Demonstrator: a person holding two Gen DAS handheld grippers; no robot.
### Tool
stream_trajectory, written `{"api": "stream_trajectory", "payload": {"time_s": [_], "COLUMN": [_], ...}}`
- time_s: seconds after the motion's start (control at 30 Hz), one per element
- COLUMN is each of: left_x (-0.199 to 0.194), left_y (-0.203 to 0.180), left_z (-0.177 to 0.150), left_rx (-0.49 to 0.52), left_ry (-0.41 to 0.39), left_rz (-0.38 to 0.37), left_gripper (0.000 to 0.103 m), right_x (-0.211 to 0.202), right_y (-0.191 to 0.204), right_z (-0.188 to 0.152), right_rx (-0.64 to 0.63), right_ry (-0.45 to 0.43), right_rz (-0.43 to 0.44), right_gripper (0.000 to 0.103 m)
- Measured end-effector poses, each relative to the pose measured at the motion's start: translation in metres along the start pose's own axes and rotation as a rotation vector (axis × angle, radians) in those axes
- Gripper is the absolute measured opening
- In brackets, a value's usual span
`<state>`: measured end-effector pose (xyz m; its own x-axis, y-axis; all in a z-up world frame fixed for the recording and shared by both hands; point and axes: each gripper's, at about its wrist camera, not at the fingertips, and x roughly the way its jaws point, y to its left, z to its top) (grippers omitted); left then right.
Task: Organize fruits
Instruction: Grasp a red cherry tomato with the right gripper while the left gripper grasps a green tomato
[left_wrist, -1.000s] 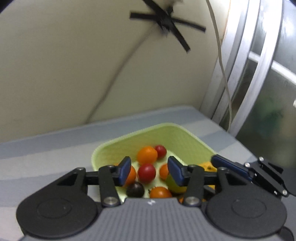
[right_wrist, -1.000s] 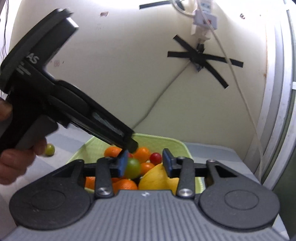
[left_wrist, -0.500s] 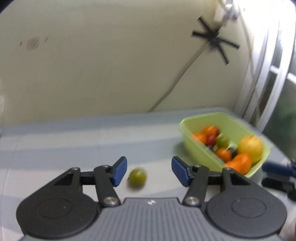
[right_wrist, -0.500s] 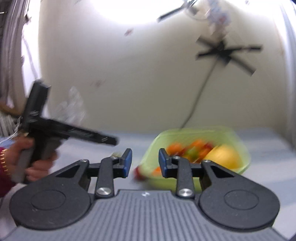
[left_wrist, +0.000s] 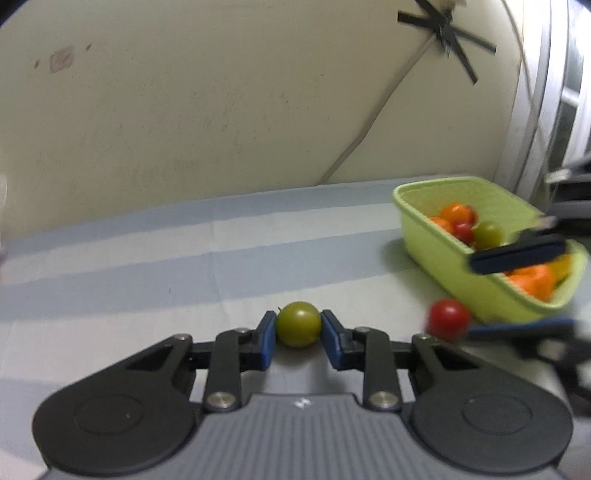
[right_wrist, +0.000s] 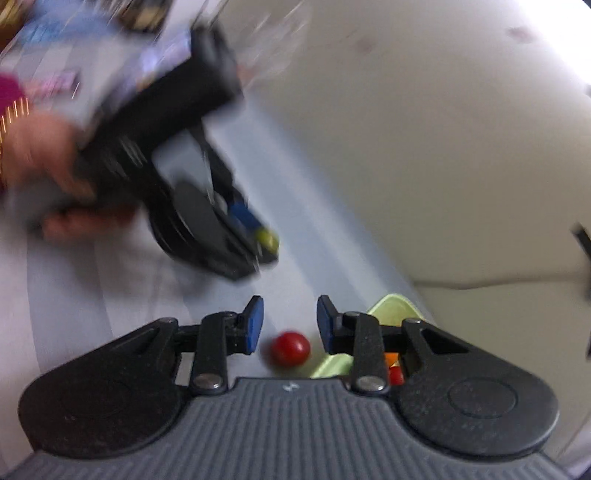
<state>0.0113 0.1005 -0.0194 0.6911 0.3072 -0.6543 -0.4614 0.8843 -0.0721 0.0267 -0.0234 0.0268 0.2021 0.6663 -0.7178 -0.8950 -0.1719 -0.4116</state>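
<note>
Our left claw (left_wrist: 298, 334) has just closed on the green tomato (left_wrist: 298, 323), mid-bench. It is small, smooth, squashable: we pinch its widest girth gently. Right claw (right_wrist: 288, 323) stands narrow, the red tomato (right_wrist: 290, 349) loose between its pads beside the basket (left_wrist: 436, 254).

A grey tabletop (left_wrist: 147, 266) with paler stripes is stretching back to a cream wall (left_wrist: 207, 110) marked with small stains. A thin cable (left_wrist: 373, 125) is running slantwise up that wall toward crossed strips of black tape (left_wrist: 448, 31), while a pale window frame (left_wrist: 535, 110) is standing at the right.
</note>
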Motion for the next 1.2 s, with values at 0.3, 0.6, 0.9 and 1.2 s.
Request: {"api": "stream_trajectory", "payload": {"time_s": [0.3,0.6,0.9,1.2], "left_x": [-0.061,-0.067,-0.095,-0.102], "left_y": [0.008,0.009,-0.021,-0.068], "left_z": [-0.038,-0.056,-0.084,-0.105], "left_rx": [-0.092,-0.128,-0.079,0.01], "left_ry": [-0.051,-0.058,-0.073,-0.053], "left_rz": [-0.126,-0.117,-0.164,-0.06], "left_gripper": [0.026,0.026,0.027,0.027], "right_x": [0.044,0.042,-0.063,-0.083], "right_y": [-0.001,0.006,0.055,0.091], "right_z": [0.012,0.023,-0.061,-0.123], "right_rx": [-0.289,-0.286,0.335,0.767], "right_ry": [0.291,0.305,-0.103,-0.235], "right_rz": [0.105,0.122,0.174,-0.137], "right_gripper": [0.034,0.028,0.028,0.03]}}
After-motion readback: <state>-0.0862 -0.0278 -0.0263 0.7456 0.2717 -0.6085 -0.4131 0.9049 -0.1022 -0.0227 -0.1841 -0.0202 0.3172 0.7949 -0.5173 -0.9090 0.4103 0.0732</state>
